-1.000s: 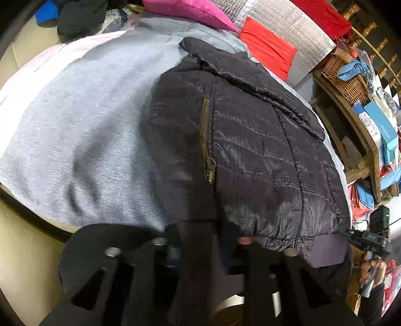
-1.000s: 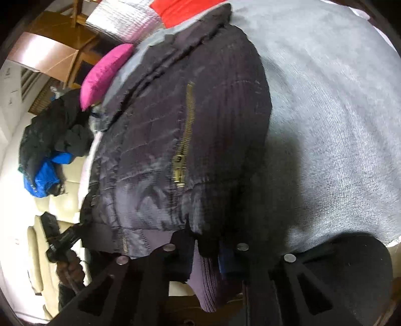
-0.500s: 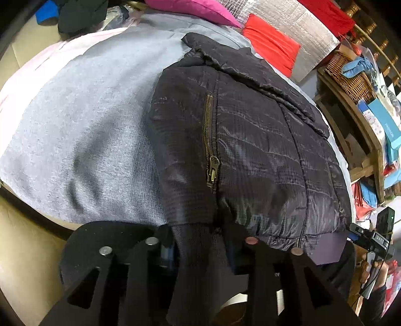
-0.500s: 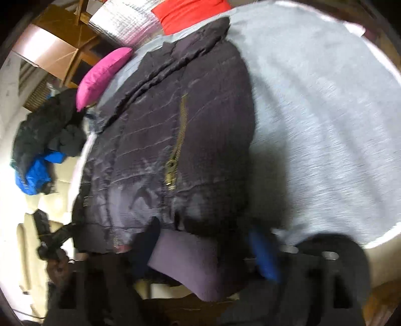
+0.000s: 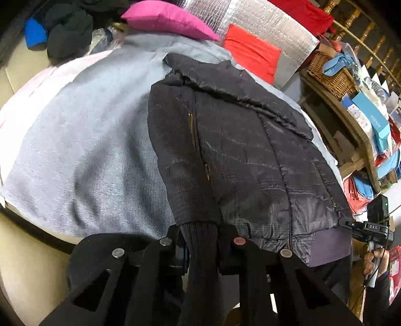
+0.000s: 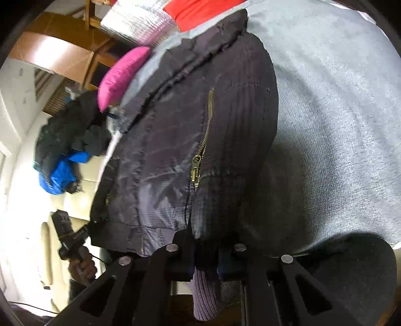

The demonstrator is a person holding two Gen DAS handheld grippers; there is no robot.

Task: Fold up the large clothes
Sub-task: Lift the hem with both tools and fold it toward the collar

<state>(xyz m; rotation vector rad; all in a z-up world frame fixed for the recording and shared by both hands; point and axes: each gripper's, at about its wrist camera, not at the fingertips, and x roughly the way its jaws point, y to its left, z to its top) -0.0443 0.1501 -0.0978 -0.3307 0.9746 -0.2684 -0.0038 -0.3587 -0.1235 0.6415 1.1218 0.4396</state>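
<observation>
A dark quilted jacket [image 5: 250, 150] lies front up on a grey blanket [image 5: 87, 138], with both sleeves folded in along its sides. My left gripper [image 5: 201, 240] is closing its jaws on the black ribbed cuff [image 5: 200, 260] of the left sleeve, and the pads pinch it. In the right wrist view the jacket [image 6: 163, 150] shows a brass zipper [image 6: 200, 160]. My right gripper [image 6: 206, 250] is closing too, and its fingers pinch the purple ribbed cuff [image 6: 205, 288] of the right sleeve, whose end hangs below them.
A pink pillow [image 5: 170, 20], a red cushion [image 5: 250, 55] and a silver mat lie beyond the jacket. A wooden shelf [image 5: 363, 140] with a wicker basket [image 5: 330, 72] and boxes stands on the right. Dark and blue clothes [image 6: 62, 155] are piled on the cream sofa.
The right gripper's jaws opened wide half a second ago and have shut again on the purple cuff. The left gripper has risen slightly, still with the black cuff between its fingers.
</observation>
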